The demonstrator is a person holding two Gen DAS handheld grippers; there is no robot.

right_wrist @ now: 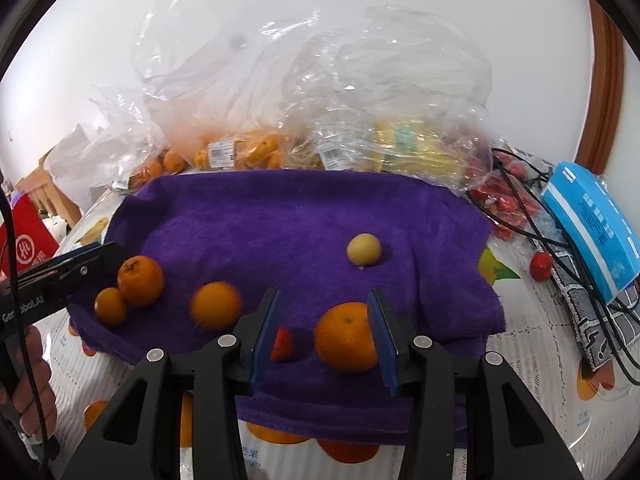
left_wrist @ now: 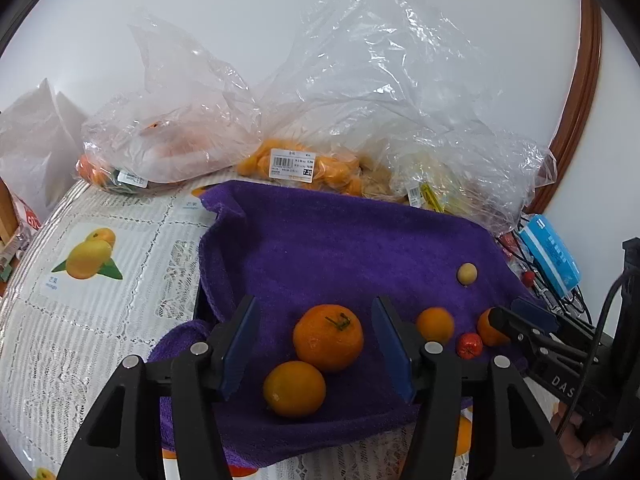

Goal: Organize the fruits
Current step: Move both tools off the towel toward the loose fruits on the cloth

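Table (left_wrist: 100,344) here is covered with a lacy white cloth printed with fruit pictures, pushed up against a plain white wall with a brown wooden frame at the far right. Spread over the cloth is a fuzzy purple towel (left_wrist: 320,248), rumpled at its edges, and that's where the loose fruit sits.

Left claw (left_wrist: 316,350) is spread, blue pads apart, pinching nothing. A big round mandarin (left_wrist: 328,338) with a green stem sits right between its fingers, untouched as far as I can see, and a smaller smooth orange (left_wrist: 294,389) lies just nearer, touching it.

Right claw (right_wrist: 324,338) is spread too. Another orange fruit (right_wrist: 347,336) sits between its pads, right up against the right-hand one; can't tell whether that pad actually touches it. A small red fruit (right_wrist: 283,345) peeks out behind the left pad, and a blurry orange one (right_wrist: 216,305) is just left of that. Further ahead, well apart, is one pale yellowish round fruit (right_wrist: 363,250).

Count on the towel: five orange, one red, one pale.

Beyond both claws, crinkly clear plastic bags (left_wrist: 360,100) are piled along the wall, at least three, holding more orange fruit with price labels. Off to the right there's a blue box (right_wrist: 592,224) and black cables.
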